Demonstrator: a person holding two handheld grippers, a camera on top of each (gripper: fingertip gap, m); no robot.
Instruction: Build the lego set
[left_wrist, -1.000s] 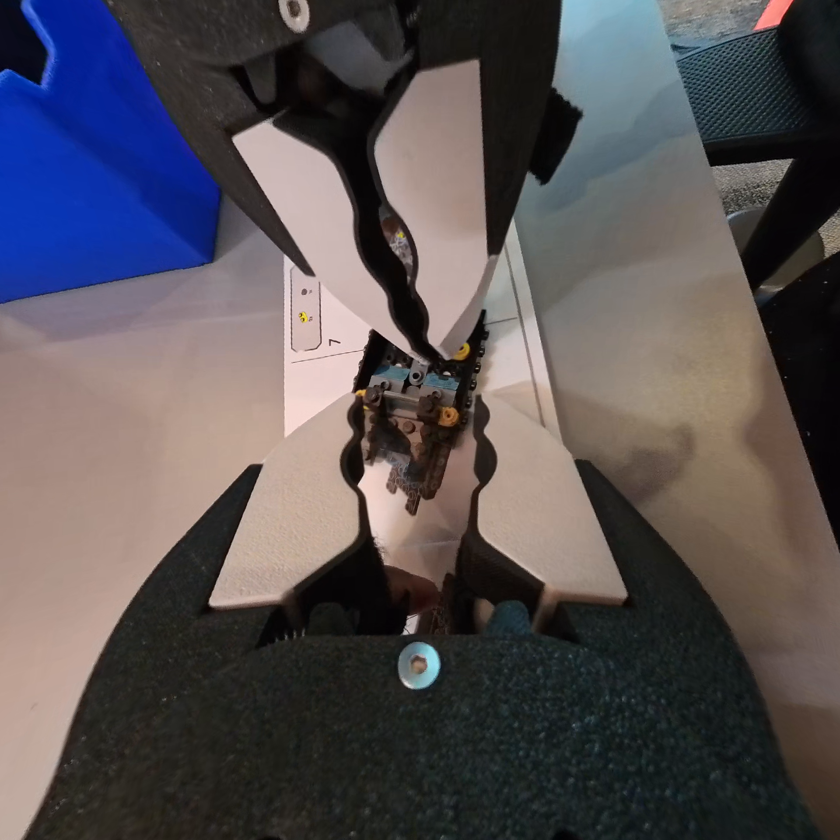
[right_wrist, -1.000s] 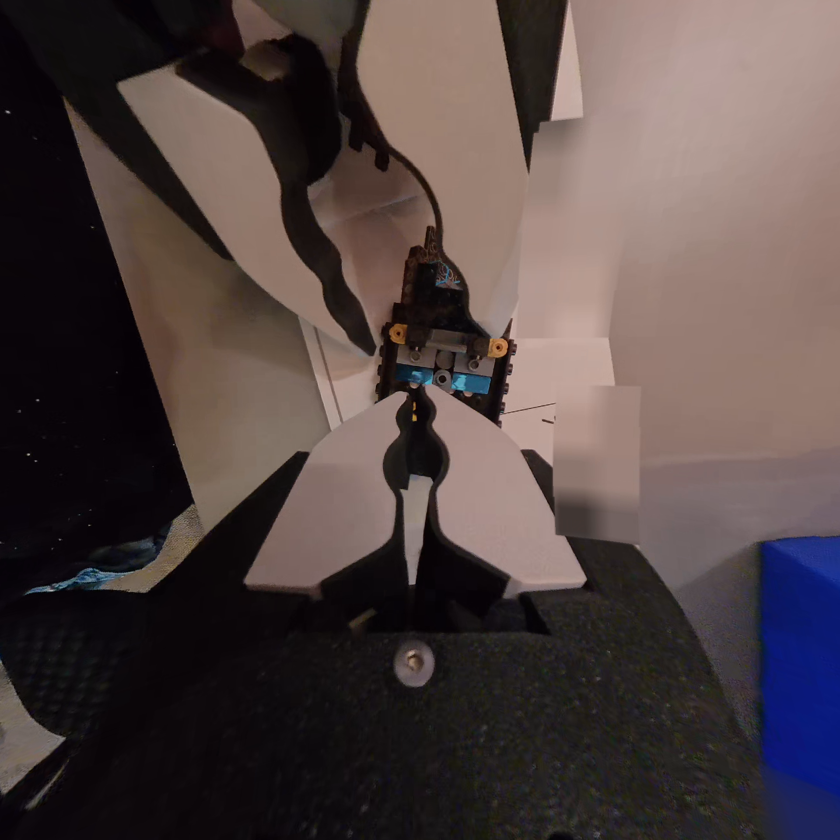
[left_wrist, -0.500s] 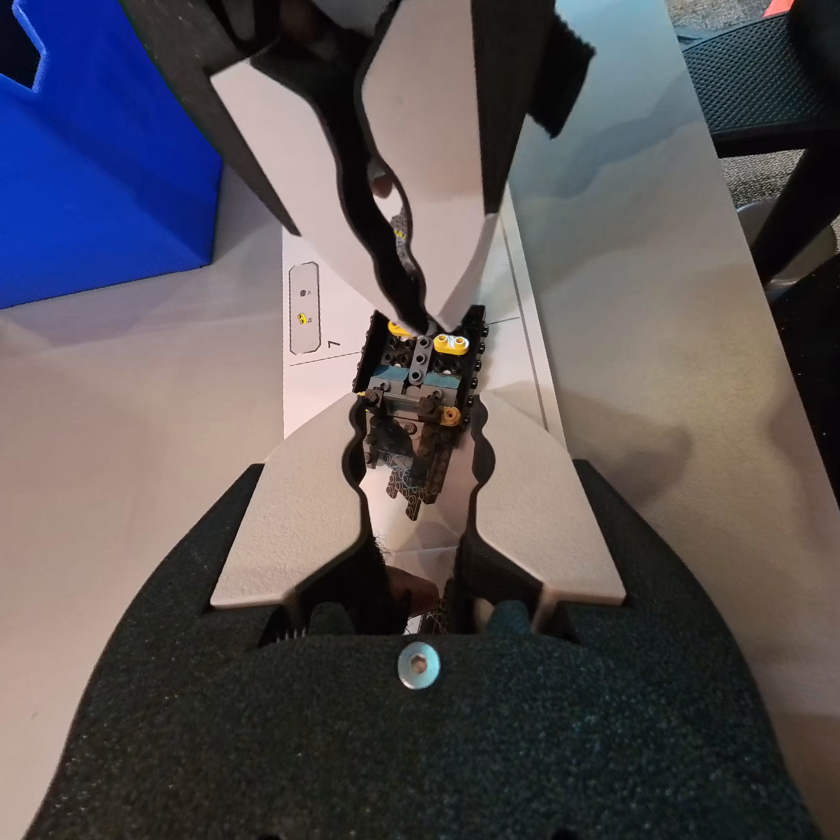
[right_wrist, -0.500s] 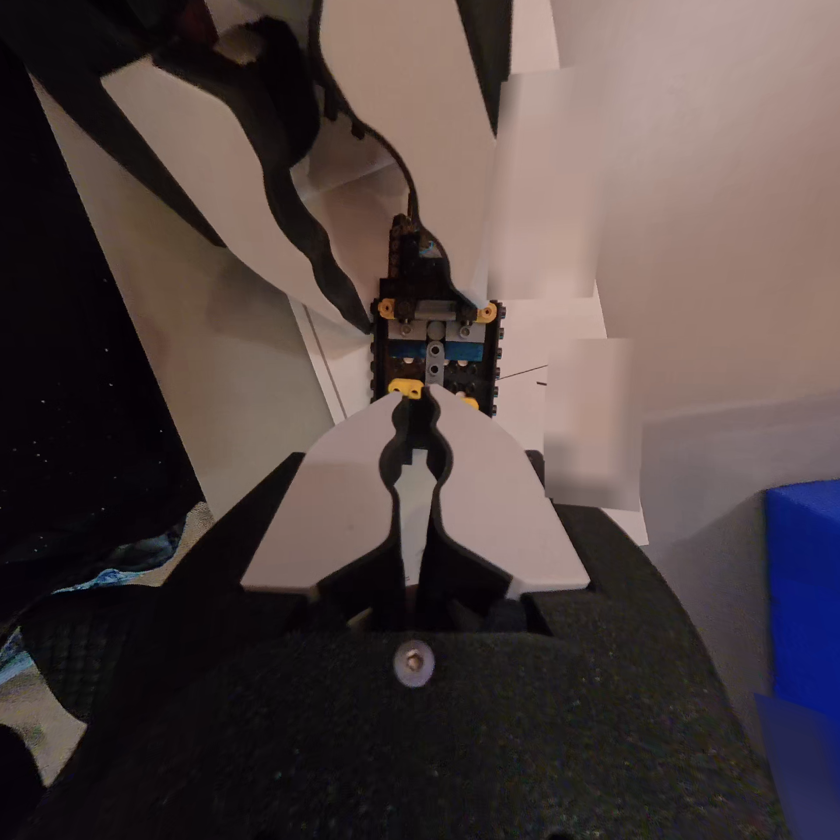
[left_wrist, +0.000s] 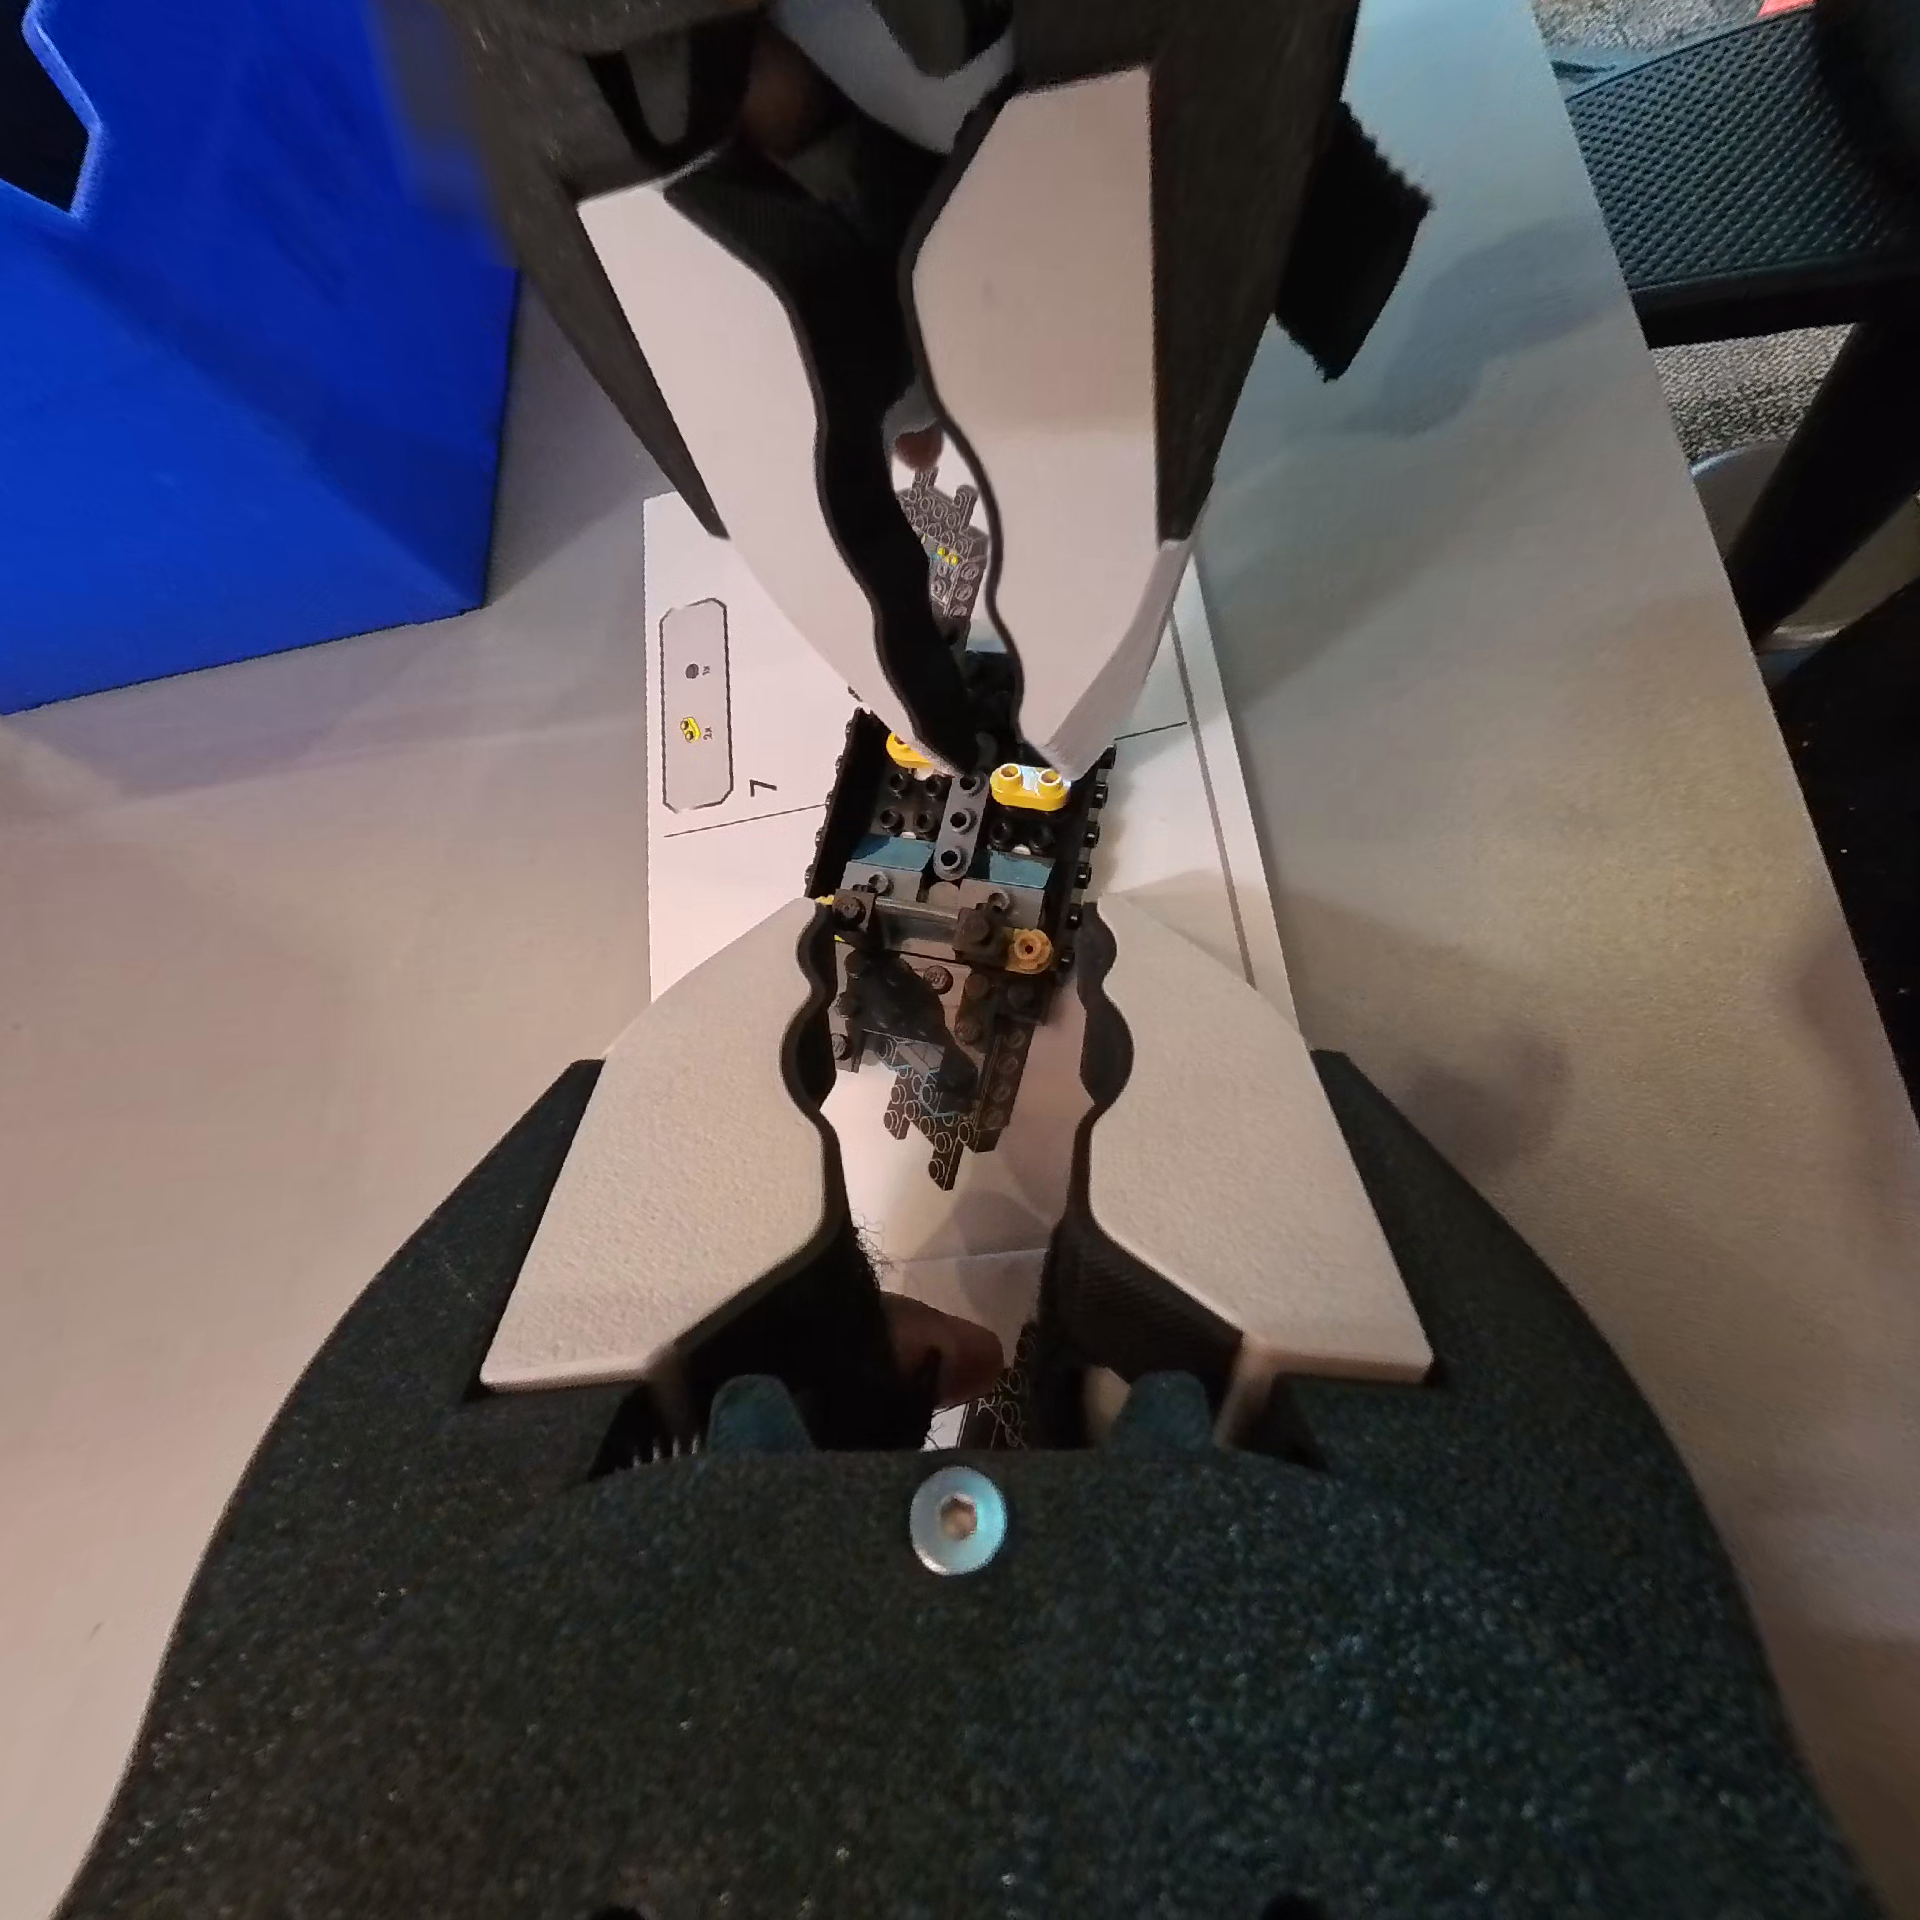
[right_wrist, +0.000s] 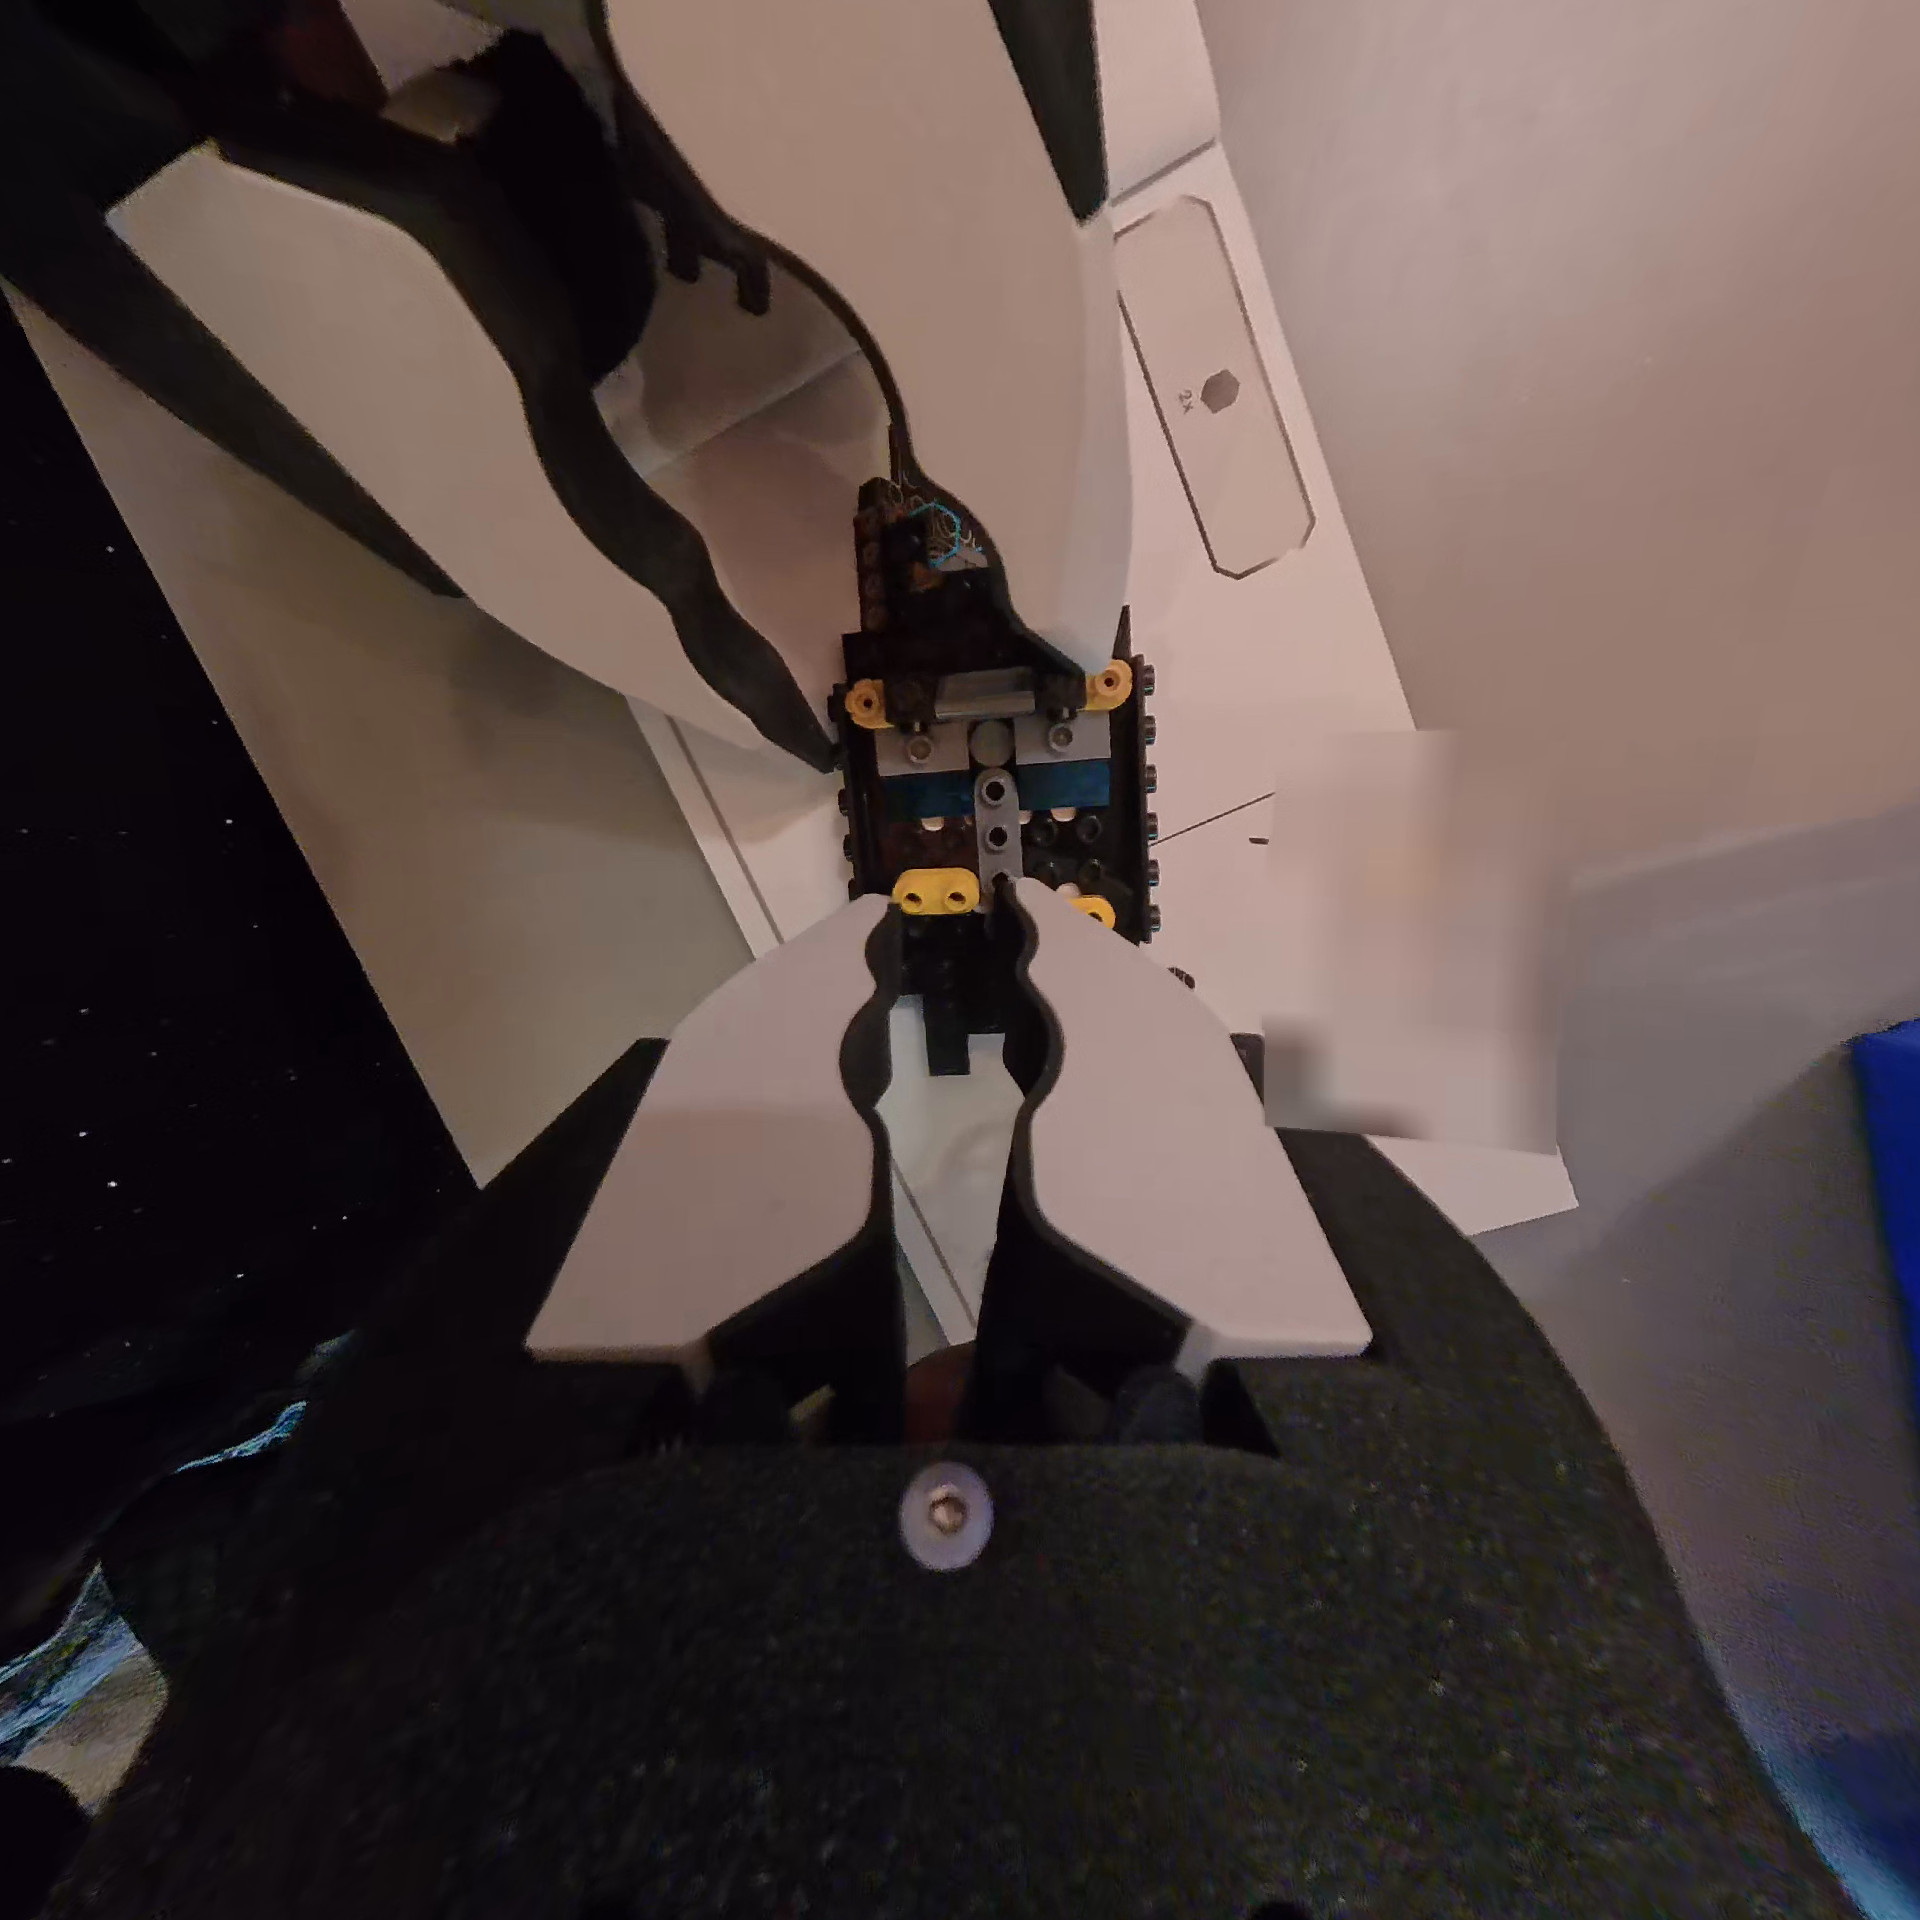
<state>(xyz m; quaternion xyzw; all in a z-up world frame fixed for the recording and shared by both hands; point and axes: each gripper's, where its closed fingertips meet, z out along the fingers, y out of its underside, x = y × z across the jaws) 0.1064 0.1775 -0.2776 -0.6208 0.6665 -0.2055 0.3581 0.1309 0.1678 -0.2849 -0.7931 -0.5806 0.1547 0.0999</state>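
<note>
A small black lego model (left_wrist: 951, 852) with blue, grey and yellow parts lies over a white instruction sheet (left_wrist: 727, 831). My left gripper (left_wrist: 951, 925) is shut on the model's sides near its narrow end. My right gripper (right_wrist: 948, 899) faces it from the far end, its tips slightly apart and empty at the model's edge. It also shows in the left wrist view (left_wrist: 1003, 750). A yellow two-hole piece (right_wrist: 938, 890) sits on the model just beyond the right fingertips. A second yellow piece (right_wrist: 1091, 912) is partly hidden under one finger. A grey strip (right_wrist: 997, 821) runs down the model's middle.
A blue bin (left_wrist: 208, 364) stands at the far left on the pale table (left_wrist: 312, 1039). The table's edge runs along the right, with a black chair (left_wrist: 1714, 208) beyond it. The blue bin (right_wrist: 1891, 1195) shows at the right edge of the right wrist view. My two grippers' fingertips are within a few centimetres of each other.
My right gripper has pulled back along the model and parted its tips. Two yellow pieces and the grey strip now show on the model. My left gripper has kept its hold.
</note>
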